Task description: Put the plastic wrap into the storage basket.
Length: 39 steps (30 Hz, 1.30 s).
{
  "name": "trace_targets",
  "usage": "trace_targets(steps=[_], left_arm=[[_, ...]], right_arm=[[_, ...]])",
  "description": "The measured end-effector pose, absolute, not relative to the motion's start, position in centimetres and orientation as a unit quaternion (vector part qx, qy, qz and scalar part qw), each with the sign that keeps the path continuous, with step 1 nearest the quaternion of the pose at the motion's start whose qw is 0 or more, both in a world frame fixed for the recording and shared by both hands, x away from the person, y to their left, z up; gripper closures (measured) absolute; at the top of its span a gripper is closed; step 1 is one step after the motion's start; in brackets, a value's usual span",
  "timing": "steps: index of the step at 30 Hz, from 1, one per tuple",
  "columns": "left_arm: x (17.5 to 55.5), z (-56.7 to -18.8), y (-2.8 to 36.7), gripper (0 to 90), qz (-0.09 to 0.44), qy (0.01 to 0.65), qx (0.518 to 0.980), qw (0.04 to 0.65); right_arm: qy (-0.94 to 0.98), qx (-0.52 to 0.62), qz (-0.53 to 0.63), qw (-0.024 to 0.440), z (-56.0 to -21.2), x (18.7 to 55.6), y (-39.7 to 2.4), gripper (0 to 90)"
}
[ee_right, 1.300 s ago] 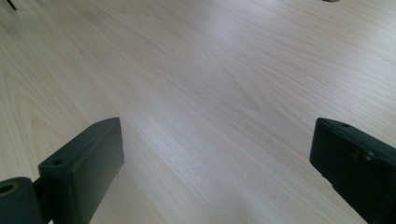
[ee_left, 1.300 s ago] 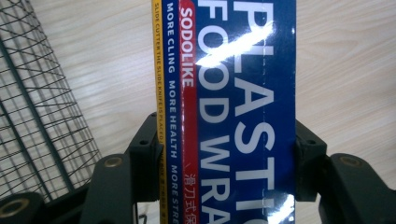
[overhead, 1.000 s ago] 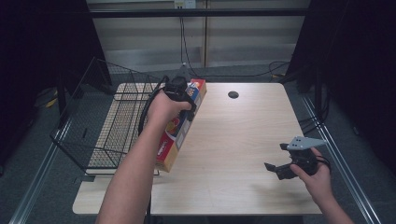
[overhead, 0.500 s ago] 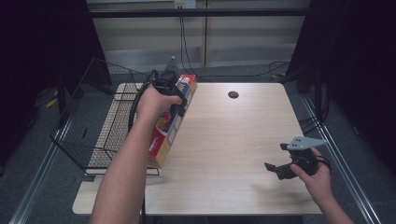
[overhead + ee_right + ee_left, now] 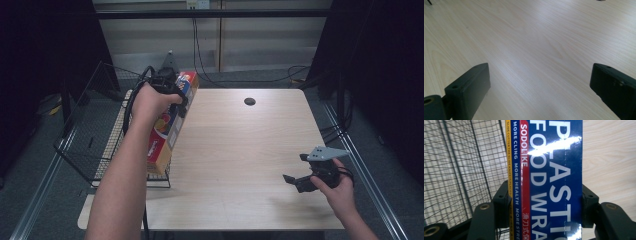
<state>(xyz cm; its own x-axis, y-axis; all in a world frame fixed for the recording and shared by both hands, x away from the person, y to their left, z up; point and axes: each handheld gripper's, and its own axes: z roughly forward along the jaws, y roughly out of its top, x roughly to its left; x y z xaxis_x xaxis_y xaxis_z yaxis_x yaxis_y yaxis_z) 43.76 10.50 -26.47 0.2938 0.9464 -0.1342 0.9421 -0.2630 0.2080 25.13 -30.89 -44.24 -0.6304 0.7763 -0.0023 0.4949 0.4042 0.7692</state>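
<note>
The left tool is clamped on the plastic wrap box above the wire basket, not yet set down, while the right tool waits with jaws apart.

Long plastic-wrap box, tilted, over basket edge.

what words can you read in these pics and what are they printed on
All legible text is on the plastic wrap box clamped in the left gripper:
"SODOLIKE", on its red stripe.
"PLASTIC FOOD WRAP" in large white letters, cut off by the frame edges.
"MORE CLING MORE HEALTH MORE STRE", cut off at the bottom.
"SLIDE CUTTER THE SLIDE KNIFE IS PLACED", tiny, on the yellow edge, partly legible.
White Chinese characters on the red stripe: too small to read.
In the high view the print on the box is blurred.
</note>
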Motion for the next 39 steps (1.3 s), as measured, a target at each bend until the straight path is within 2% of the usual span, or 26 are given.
trace_targets(steps=[39], left_arm=[[44.0, -24.1, 15.9, 43.1, 0.034, 0.644, 0.755, 0.118]], right_arm=[[0.821, 0.385, 0.379, 0.183, -44.4, 25.2, -30.7, 2.9]])
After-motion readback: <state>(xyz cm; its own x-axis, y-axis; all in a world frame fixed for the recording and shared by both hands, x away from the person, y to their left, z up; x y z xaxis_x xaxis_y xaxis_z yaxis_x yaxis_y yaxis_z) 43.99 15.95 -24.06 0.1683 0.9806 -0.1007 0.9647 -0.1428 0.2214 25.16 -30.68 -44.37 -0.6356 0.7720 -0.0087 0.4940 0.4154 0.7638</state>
